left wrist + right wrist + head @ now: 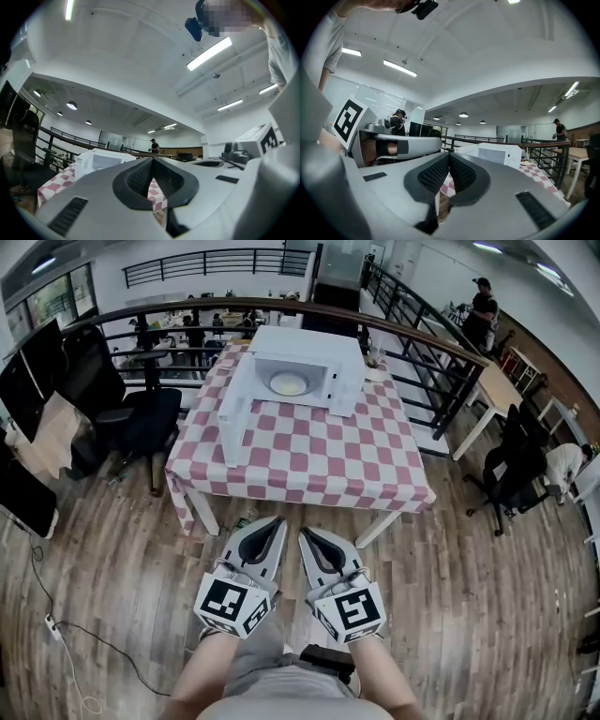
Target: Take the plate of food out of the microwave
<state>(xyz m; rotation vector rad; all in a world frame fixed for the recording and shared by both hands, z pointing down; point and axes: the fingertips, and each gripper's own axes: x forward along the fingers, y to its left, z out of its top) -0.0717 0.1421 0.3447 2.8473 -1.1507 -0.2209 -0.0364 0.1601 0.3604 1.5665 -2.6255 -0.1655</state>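
The left tool (274, 523) and right tool (306, 534), both clenched on nothing, hang side by side at the near side, well short of the tabletop (309, 460), likely a ready pose before reaching for the plate of food (289, 383) sitting inside the open microwave (314, 352) at its far edge.

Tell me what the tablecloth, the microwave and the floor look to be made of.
Tablecloth: probably cloth or vinyl, matte. It has printed red-and-white checks, and its edges hang limply.
Microwave: white painted metal or plastic casing, which one is unclear. The panels are smooth and flat with a slight sheen.
Floor: wood or wood-look laminate with a satin finish, showing plank seams and grain streaks.
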